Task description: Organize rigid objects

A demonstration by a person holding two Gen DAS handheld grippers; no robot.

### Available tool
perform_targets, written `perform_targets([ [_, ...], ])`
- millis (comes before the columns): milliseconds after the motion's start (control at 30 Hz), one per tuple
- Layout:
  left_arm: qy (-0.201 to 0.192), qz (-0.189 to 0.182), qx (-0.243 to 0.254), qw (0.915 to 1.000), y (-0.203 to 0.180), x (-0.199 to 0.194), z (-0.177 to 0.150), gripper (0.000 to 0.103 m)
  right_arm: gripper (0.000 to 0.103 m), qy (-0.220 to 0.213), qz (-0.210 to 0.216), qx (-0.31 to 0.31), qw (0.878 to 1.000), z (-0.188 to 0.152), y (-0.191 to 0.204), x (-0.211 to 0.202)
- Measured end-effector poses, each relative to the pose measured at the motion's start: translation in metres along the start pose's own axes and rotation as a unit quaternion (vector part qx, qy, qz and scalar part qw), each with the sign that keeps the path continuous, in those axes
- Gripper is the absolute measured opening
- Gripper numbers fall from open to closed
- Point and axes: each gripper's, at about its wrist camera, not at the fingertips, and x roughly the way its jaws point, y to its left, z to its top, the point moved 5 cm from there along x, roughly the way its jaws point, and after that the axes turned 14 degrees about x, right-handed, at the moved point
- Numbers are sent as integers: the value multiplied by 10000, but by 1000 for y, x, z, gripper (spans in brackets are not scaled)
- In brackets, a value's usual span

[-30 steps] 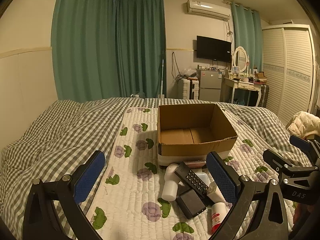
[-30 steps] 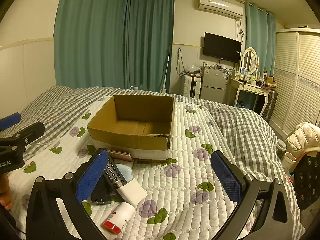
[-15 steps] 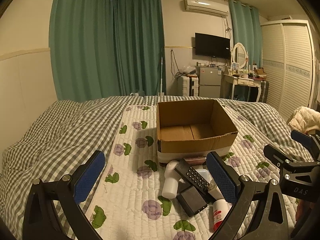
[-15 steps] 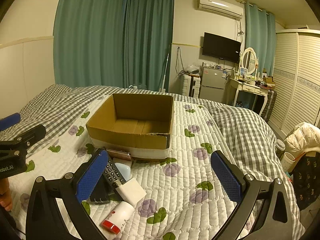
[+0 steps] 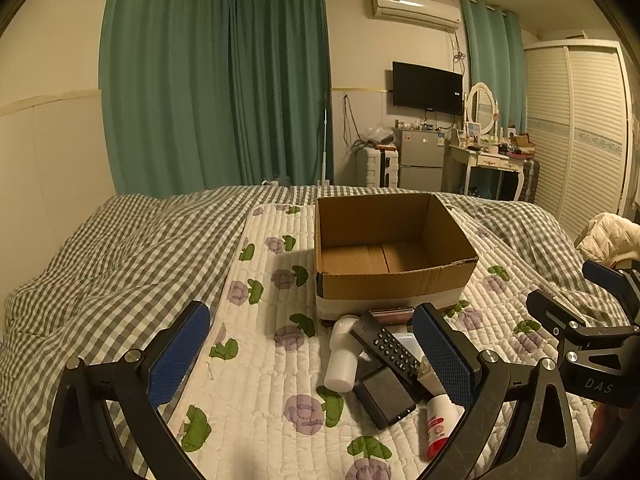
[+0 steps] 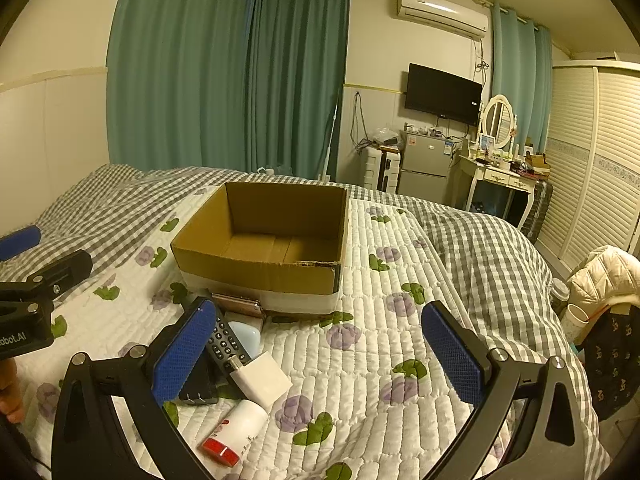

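While both claws hang spread wide with nothing between the pads, left claw [image 5: 310,354] and right claw [image 6: 320,350], one cardboard box [image 5: 390,248] sits open on the bed [image 5: 260,360]. Just before it, one pile: one remote [image 5: 386,346], one white bottle [image 5: 342,360], one black case [image 5: 384,396], one red-capped tube [image 6: 236,432], one white charger [image 6: 262,378].

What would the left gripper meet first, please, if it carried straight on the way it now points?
Most likely the quilted floral cover on the bed, left of the white bottle. The left gripper is open and holds nothing. The cardboard box lies farther ahead; depth is hard to judge.
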Motion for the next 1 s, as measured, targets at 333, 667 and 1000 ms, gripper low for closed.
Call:
perform_targets([
  [333, 43, -29, -47, 10000, 1, 2, -1, 103, 103, 1, -1, -17, 10000, -1, 1, 1],
  [667, -30, 1, -11, 10000, 1, -9, 8, 103, 103, 22, -8, 6, 10000, -1, 0, 0],
  [1000, 126, 25, 102, 9999, 3, -20, 8, 103, 103, 66, -14, 51, 10000, 13, 9, -20],
])
